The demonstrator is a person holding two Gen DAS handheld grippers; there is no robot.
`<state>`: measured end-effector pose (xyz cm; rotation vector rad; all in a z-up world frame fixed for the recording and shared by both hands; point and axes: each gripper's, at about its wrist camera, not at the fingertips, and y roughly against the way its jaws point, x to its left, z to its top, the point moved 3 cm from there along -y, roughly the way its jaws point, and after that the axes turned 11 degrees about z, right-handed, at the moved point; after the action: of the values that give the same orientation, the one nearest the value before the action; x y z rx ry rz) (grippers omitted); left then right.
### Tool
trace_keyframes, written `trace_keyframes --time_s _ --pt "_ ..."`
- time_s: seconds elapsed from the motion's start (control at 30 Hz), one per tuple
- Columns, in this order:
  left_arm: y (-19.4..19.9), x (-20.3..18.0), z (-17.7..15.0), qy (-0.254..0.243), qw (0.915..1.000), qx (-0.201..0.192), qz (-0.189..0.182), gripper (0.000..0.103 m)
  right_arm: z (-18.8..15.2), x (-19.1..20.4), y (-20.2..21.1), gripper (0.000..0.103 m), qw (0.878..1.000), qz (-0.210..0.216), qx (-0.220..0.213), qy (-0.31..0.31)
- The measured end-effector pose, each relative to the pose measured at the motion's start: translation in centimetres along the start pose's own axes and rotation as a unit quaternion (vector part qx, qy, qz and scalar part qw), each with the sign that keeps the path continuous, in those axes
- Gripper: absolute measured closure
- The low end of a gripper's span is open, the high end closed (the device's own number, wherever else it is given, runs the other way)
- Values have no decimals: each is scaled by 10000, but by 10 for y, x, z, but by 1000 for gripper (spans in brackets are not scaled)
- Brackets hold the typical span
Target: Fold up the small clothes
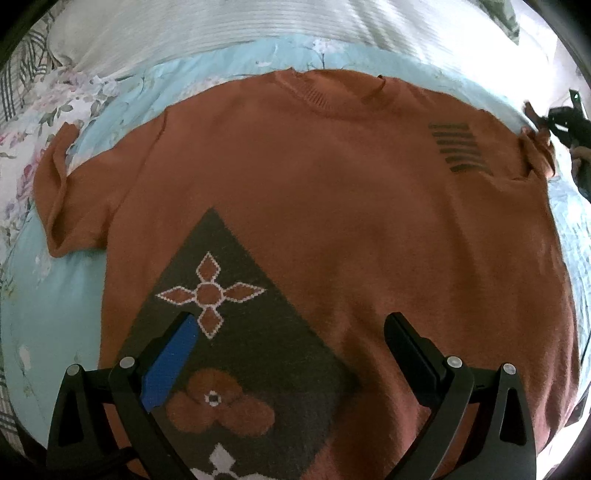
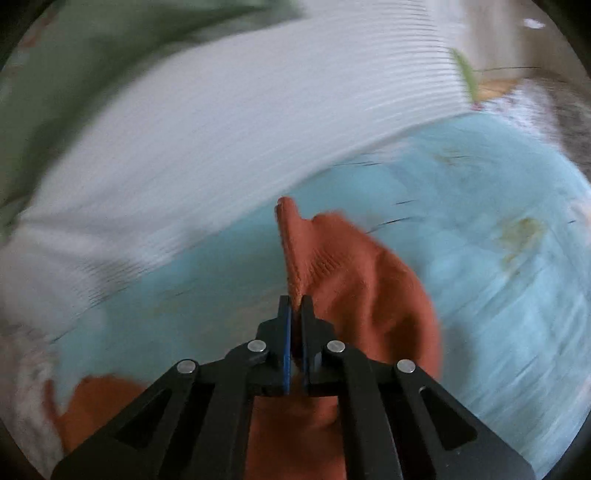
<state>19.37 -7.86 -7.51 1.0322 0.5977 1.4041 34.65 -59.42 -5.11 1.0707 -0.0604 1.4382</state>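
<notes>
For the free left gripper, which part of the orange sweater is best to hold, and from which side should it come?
Probably the short sleeve on the sweater's left side. It lies flat on the blue bedsheet, sticking out past the body, so its cuff edge is free. The open left gripper hovers over the hem and could approach from the outer left. The right gripper already pinches the opposite sleeve.

Light-blue floral bedspread covers bed — white ribbed blanket bunched behind, bright daylight at right.

one sweater, two grippers, one bedsheet
</notes>
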Motion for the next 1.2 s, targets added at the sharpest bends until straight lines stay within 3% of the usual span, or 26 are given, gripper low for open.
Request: trace_keyframes --time_s 0.2,0.37,0.57,0.73,0.83,0.9,0.93,0.97,1.1,1.2 --pt "17 9 -7 164 9996 -184 -142 2 -52 104 -20 98 9878 1417 596 256" --pt "27 29 -16 468 9982 -259 -257 2 -125 195 -58 98 9594 2459 1350 280" --pt "32 55 -24 833 9951 -319 -427 2 -223 283 -88 98 9205 3200 2208 389" --pt "28 77 -25 1196 9892 -351 -775 2 -276 311 -105 95 9014 3342 2709 486" --pt "20 84 -20 1365 9844 -320 -1063 2 -297 321 -114 90 8981 3149 3013 582" --pt "12 86 -11 1432 9812 -306 -1258 2 -301 318 -111 73 8955 3192 3071 443" --pt "9 87 -7 1447 9798 -319 -1344 2 -296 312 -103 59 8968 3248 2979 388" --pt "6 87 0 1466 9777 -337 -1463 2 -294 312 -95 54 8994 3280 2861 402" --pt "-19 91 42 1567 9693 -314 -1869 2 -275 287 -56 54 9210 3056 2350 559" --pt "-47 93 84 1586 9673 -199 -1971 2 -262 261 -29 54 9373 2781 2023 561"
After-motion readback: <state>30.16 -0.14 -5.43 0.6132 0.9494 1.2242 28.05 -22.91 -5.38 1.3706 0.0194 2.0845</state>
